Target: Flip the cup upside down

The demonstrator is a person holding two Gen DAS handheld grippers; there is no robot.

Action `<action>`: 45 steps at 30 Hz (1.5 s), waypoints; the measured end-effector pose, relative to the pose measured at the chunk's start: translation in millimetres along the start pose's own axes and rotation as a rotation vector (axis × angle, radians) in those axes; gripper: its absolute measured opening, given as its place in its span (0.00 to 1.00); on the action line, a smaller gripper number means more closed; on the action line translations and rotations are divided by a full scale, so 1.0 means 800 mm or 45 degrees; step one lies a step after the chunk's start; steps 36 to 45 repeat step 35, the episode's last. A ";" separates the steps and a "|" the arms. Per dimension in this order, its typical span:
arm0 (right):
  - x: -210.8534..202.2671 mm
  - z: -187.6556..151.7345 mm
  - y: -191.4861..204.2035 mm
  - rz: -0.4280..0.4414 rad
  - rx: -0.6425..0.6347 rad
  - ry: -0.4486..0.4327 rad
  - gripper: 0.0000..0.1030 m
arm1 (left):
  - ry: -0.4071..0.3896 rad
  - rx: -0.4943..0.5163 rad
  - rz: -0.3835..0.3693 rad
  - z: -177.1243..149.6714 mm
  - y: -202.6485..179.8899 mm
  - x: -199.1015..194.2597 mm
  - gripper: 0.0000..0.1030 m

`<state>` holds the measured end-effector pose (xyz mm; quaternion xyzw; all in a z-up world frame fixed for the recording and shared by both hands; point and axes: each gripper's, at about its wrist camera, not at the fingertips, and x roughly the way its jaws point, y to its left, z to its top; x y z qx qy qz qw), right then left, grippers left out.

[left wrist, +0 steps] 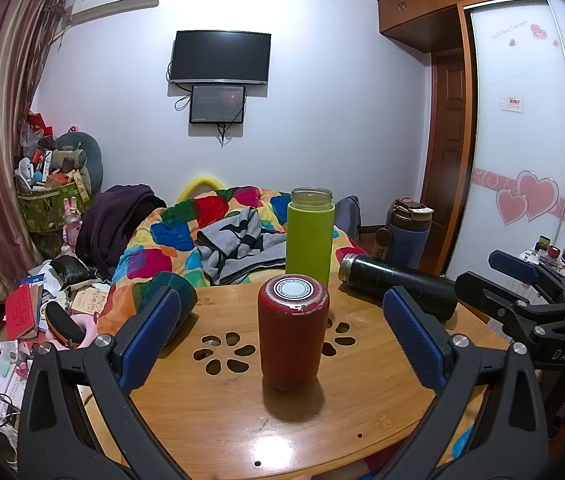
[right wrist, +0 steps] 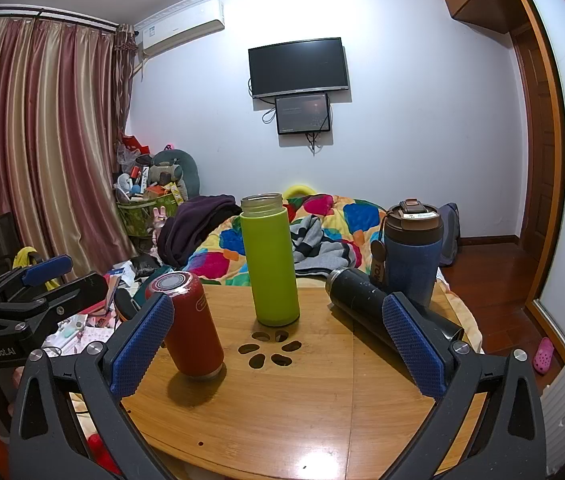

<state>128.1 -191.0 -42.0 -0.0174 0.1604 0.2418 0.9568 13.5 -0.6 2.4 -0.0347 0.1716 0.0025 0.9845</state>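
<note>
Left gripper: we see our left gripper (left wrist: 282, 332) with its blue pads spread wide, holding nothing; the red cup stands in the gap between them, touching neither.
Dark green cup: at the table's left edge, a dark green cup (left wrist: 180, 294) lies partly hidden behind the left pad (left wrist: 150, 332), so we cannot tell how it rests.
Red cup: the red cup (left wrist: 293, 336) stands on the wooden table (left wrist: 218, 432), left of the middle, with a flat end bearing a white ringed disc facing up. In the right wrist view the cup (right wrist: 192, 326) looks tilted, which may be lens warp.
Flower cut-outs: petal-shaped holes (right wrist: 270, 350) pierce the table top just beside the red cup and in front of the green bottle.
Green bottle: a lime bottle (right wrist: 269, 260) stands upright towards the far edge, its mouth uncapped.
Black flask: a black flask (right wrist: 366, 304) lies on its side near the far right edge.
Blue tumbler: a blue tumbler (right wrist: 412, 256) with a brown lid stands upright just behind the flask.
Right gripper: our right gripper (right wrist: 278, 344) is likewise spread wide and carries nothing, its pads well apart over the table.
</note>
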 end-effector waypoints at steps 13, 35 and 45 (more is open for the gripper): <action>0.000 0.000 0.000 0.000 -0.002 -0.001 1.00 | -0.002 0.010 -0.038 0.003 -0.002 0.001 1.00; 0.001 0.002 0.000 0.000 0.003 0.005 1.00 | -0.017 0.020 -0.038 -0.002 -0.008 -0.002 1.00; 0.001 0.002 0.000 0.000 0.003 0.005 1.00 | -0.017 0.020 -0.038 -0.002 -0.008 -0.002 1.00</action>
